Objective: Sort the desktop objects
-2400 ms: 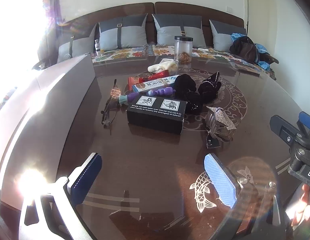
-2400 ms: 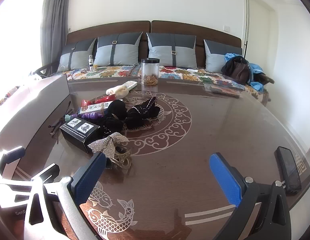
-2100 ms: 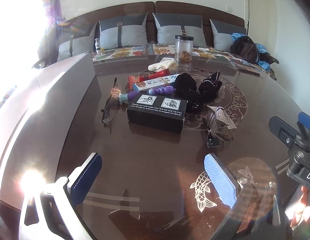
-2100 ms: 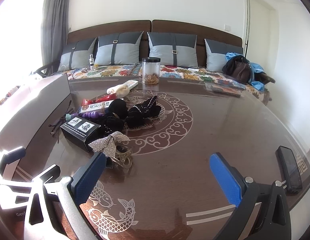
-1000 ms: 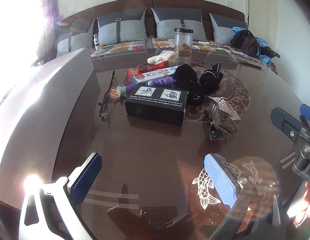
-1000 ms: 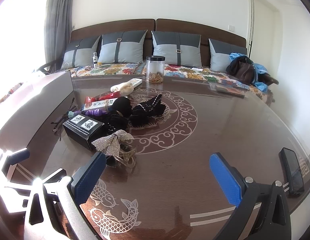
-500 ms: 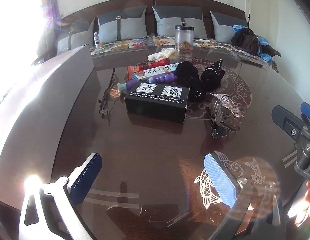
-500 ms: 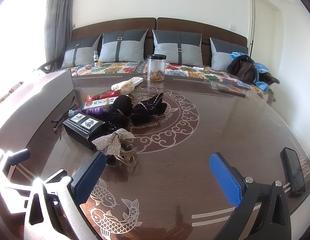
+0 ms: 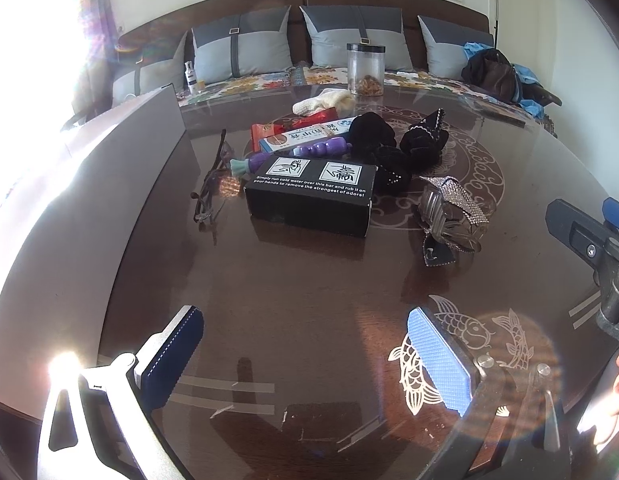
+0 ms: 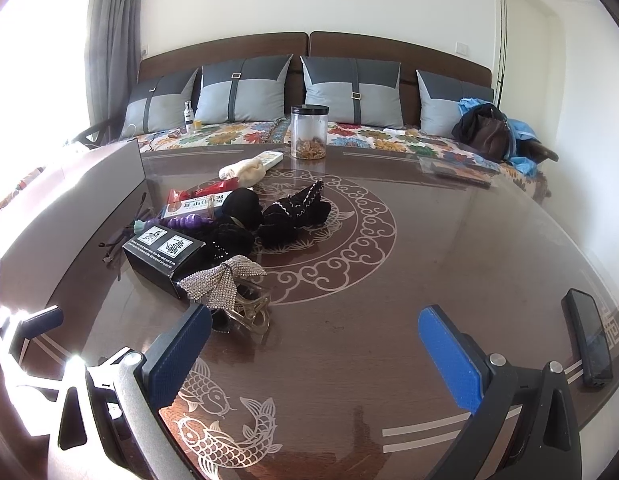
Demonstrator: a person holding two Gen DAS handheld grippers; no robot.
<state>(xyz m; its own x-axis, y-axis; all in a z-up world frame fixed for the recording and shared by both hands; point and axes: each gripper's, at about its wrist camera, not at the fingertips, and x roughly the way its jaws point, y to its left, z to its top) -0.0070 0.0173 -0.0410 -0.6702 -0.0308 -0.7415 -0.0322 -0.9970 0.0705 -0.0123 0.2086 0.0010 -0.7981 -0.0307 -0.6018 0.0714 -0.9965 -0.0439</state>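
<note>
A pile of small objects lies on the round dark table (image 9: 309, 292). A black box (image 9: 309, 194) (image 10: 162, 254) sits nearest, with a rhinestone bow hair clip (image 9: 453, 210) (image 10: 225, 282) to its right. Behind them are black scrunchies (image 9: 389, 140) (image 10: 285, 212), a purple toy (image 9: 305, 154), a toothpaste box (image 9: 305, 134), a red packet (image 9: 269, 128) and glasses (image 9: 211, 192). My left gripper (image 9: 305, 344) hangs open over bare table in front of the black box. My right gripper (image 10: 313, 338) is open too, just right of the hair clip. Neither holds anything.
A grey box wall (image 9: 121, 184) runs along the table's left side. A clear jar (image 10: 308, 132) and a cream sock (image 10: 245, 170) stand at the far edge. A black phone (image 10: 589, 336) lies at the right rim. A sofa with cushions (image 10: 349, 92) is behind.
Both grippers have drifted forward a little toward the pile, so the objects appear slightly nearer. Both stay open and nothing on the table has moved.
</note>
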